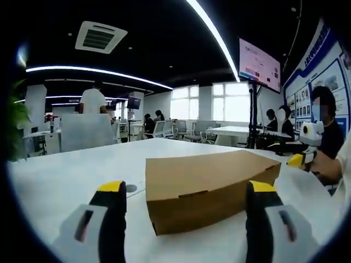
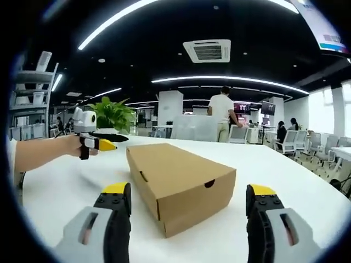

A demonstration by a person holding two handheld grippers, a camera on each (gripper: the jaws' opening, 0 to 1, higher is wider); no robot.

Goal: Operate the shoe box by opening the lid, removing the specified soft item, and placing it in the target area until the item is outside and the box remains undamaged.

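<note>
While the shoe box [image 2: 178, 186] sits shut near the middle of the white table [image 2: 285, 175], well in from every edge, nothing lifted yet. Left gripper [image 1: 186, 219] and right gripper [image 2: 189, 219] both spread wide, holding nothing, 1 at each end of the box. Step in hand: approach, lid [image 1: 205, 170] not yet opened. Next, probably: catch the lid's front edge by the notch [image 2: 209, 184], raise gently, steady the base.
</note>
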